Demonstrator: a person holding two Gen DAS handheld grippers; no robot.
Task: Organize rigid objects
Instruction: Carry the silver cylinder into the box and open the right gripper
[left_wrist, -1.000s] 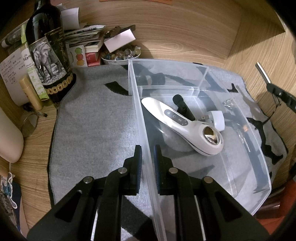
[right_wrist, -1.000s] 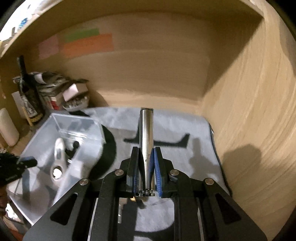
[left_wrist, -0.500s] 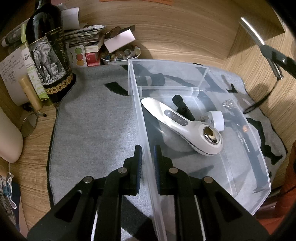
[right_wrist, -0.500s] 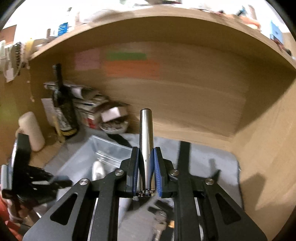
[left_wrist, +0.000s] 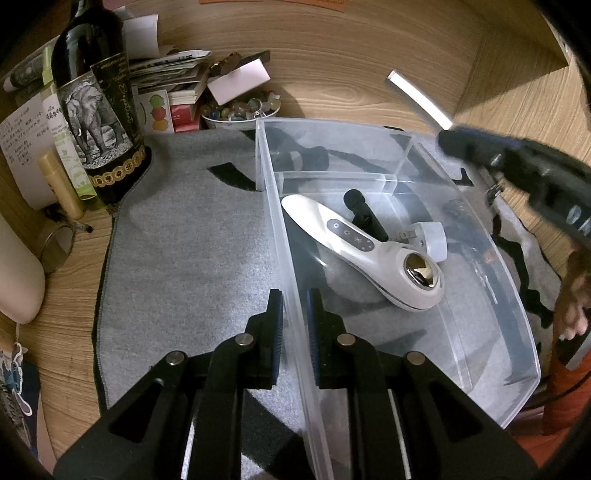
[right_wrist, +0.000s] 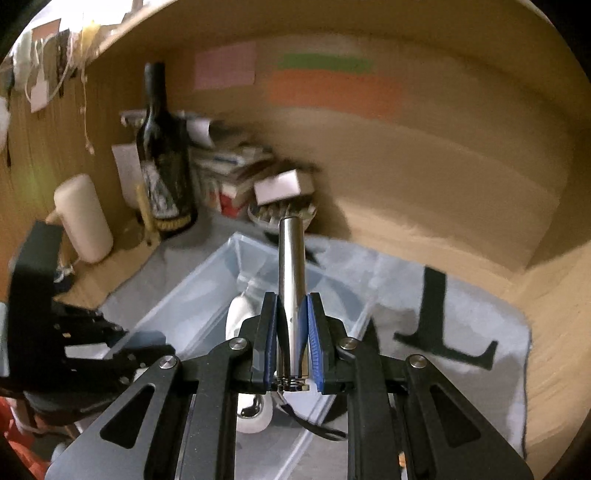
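A clear plastic bin (left_wrist: 511, 295) sits on a grey mat (left_wrist: 184, 240). My left gripper (left_wrist: 294, 332) is shut on the bin's left wall, seen edge-on between the pads. Inside the bin lie a white handheld device with a shiny round head (left_wrist: 369, 254), a black stick-shaped item (left_wrist: 364, 218) and a white plug (left_wrist: 430, 240). My right gripper (right_wrist: 291, 332) is shut on a silver metal cylinder (right_wrist: 291, 273) that points forward, with a dark strap hanging from its rear end. The cylinder (left_wrist: 417, 98) is held above the bin's far right side (right_wrist: 207, 280).
At the back left stand a dark wine bottle with an elephant label (left_wrist: 96, 110), stacked papers and small boxes (left_wrist: 173, 74), and a bowl of stones (left_wrist: 240, 110). A cream cylinder (left_wrist: 18, 273) is at the left edge. Wooden walls close in the back and right.
The right gripper with the silver cylinder has swung left from over the mat to above the bin, and looms larger in the left wrist view. The left gripper has not moved.
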